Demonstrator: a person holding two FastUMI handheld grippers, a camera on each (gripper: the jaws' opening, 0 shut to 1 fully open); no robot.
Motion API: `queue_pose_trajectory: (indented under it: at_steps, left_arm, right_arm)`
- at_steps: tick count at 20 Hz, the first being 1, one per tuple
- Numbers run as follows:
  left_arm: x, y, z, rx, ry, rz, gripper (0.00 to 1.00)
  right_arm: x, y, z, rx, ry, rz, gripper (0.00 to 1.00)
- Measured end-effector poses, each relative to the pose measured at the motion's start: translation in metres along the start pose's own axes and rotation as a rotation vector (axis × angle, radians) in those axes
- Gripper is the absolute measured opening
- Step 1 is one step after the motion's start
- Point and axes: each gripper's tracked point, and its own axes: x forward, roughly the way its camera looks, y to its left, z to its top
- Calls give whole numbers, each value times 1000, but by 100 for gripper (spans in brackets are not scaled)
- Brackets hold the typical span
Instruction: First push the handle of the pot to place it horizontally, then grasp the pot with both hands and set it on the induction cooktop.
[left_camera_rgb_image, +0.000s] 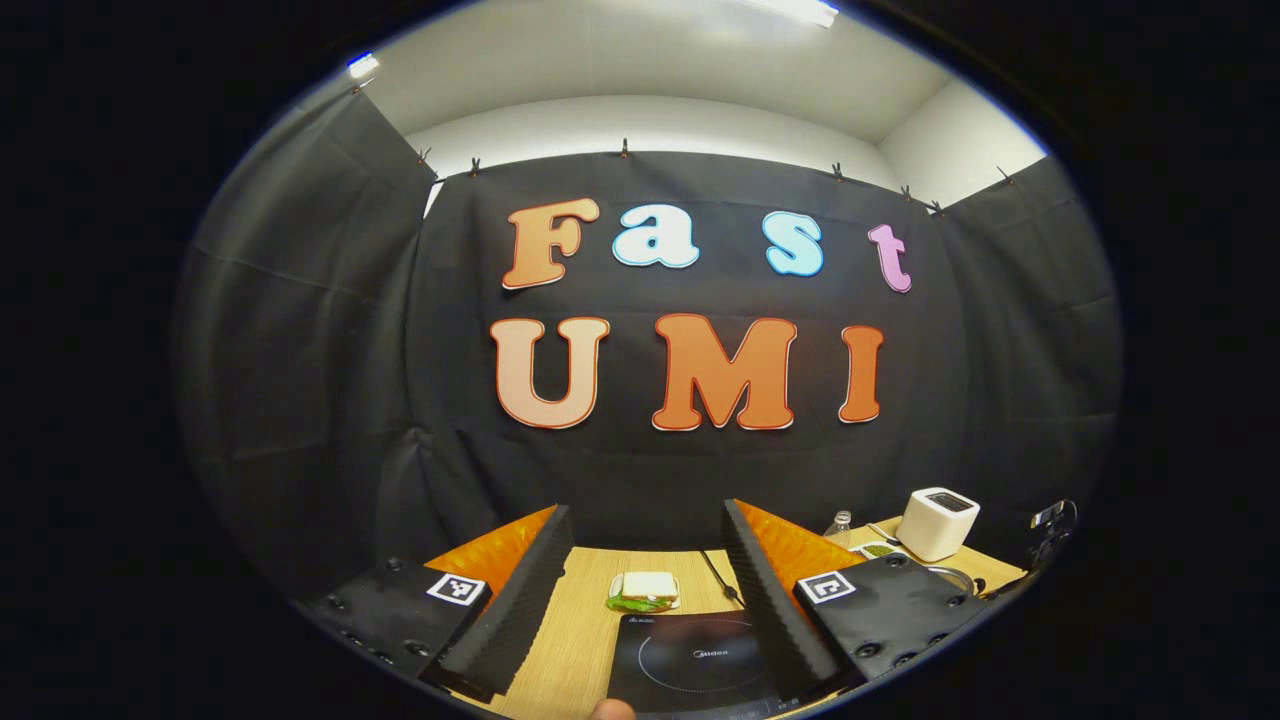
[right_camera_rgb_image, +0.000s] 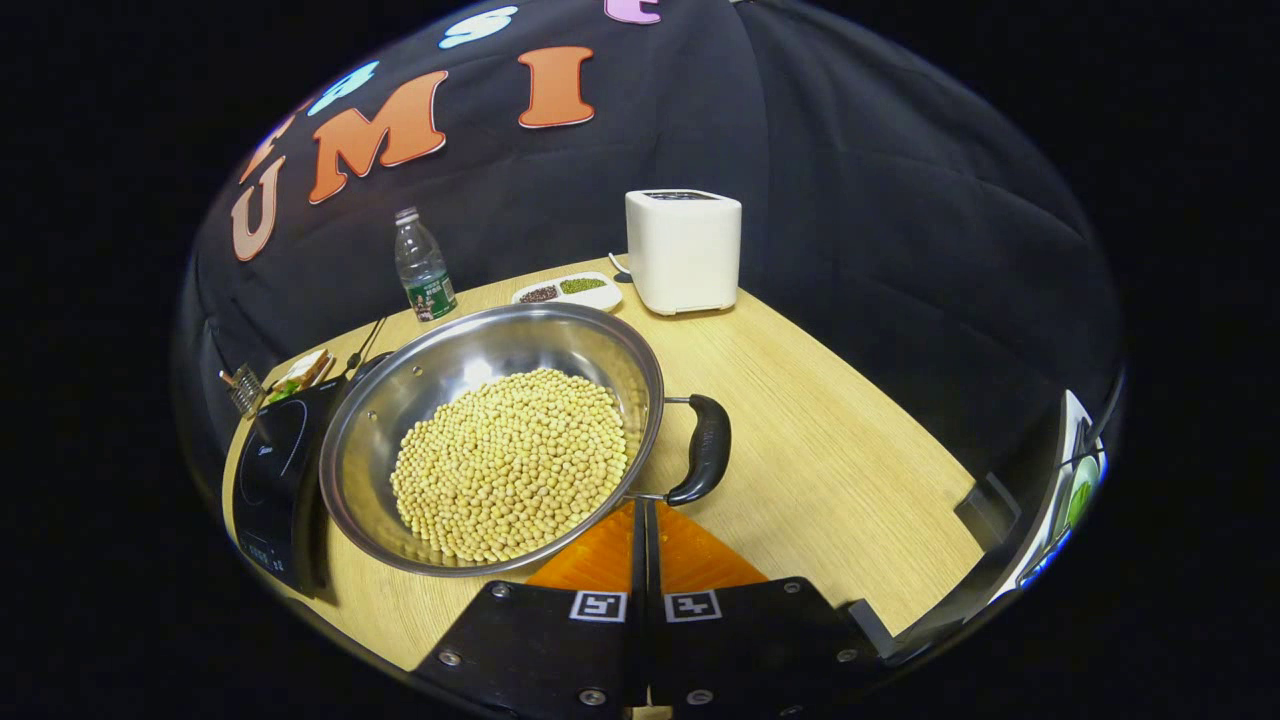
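Observation:
A steel pot (right_camera_rgb_image: 480, 360) full of yellow soybeans (right_camera_rgb_image: 510, 465) stands on the wooden table in the right gripper view. Its black loop handle (right_camera_rgb_image: 705, 448) sticks out to the right; the far handle (right_camera_rgb_image: 365, 365) peeks over the rim by the black induction cooktop (right_camera_rgb_image: 275, 470). My right gripper (right_camera_rgb_image: 645, 505) is shut with nothing between its fingers, its tips just short of the pot's near rim, below the handle. In the left gripper view my left gripper (left_camera_rgb_image: 650, 560) is open above the table, over the cooktop (left_camera_rgb_image: 690, 665).
A white toaster (right_camera_rgb_image: 685, 250), a small tray of beans (right_camera_rgb_image: 570, 290) and a water bottle (right_camera_rgb_image: 424, 268) stand at the table's back. A sandwich on a plate (left_camera_rgb_image: 645, 592) and a cable (left_camera_rgb_image: 718, 575) lie beyond the cooktop. Bare wood lies right of the pot.

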Motion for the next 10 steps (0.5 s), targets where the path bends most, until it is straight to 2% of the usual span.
queue_pose_trajectory:
  at_steps: [10]
  left_arm:
    - [12, -15, -24, -4, 50, -22, 98]
  right_arm:
    - [33, -7, 28, 47, 4, 9, 0]
